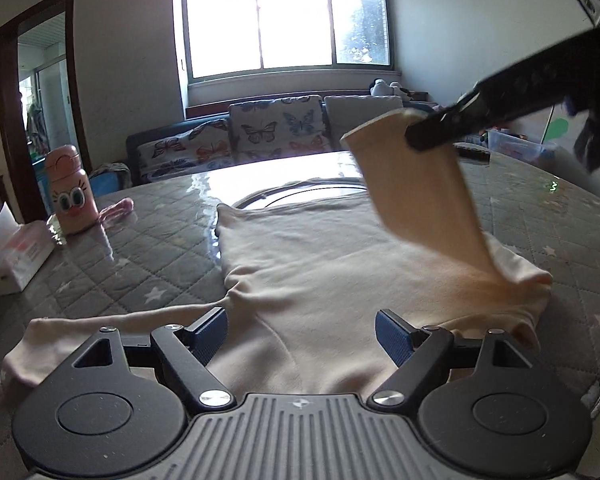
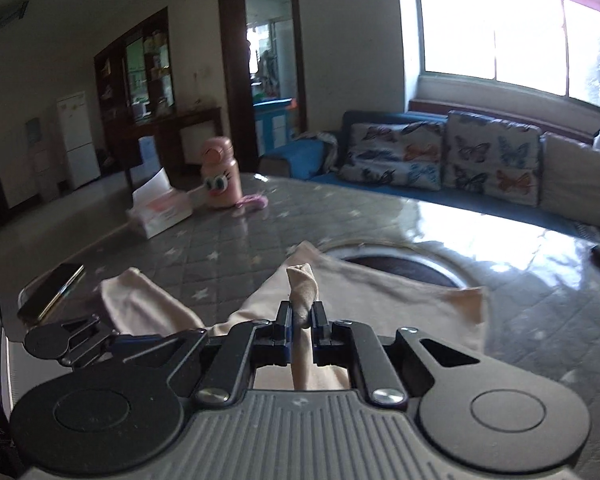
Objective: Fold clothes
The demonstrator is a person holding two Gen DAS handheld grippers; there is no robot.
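Observation:
A cream long-sleeved top (image 1: 320, 272) lies flat on the grey quilted table (image 1: 140, 248). My left gripper (image 1: 300, 330) hovers open over the top's near edge, its blue pads (image 1: 210, 332) wide apart with nothing pinched between them. One sleeve (image 1: 80, 336) lies spread out to the left. My right gripper (image 2: 302, 318) is shut on the other sleeve's cuff (image 2: 302, 284), which pokes out bunched between its pads. In the left wrist view that sleeve (image 1: 416, 192) is lifted off the table and hangs slanted from the right gripper (image 1: 428, 136) at upper right.
A pink cartoon bottle (image 1: 70, 192) and a tissue box (image 1: 16, 256) stand at the table's left side, with a phone (image 2: 52, 292) near its edge. A round inset (image 1: 300, 196) sits in the table beyond the top. A butterfly-cushioned sofa (image 1: 276, 128) lines the window wall.

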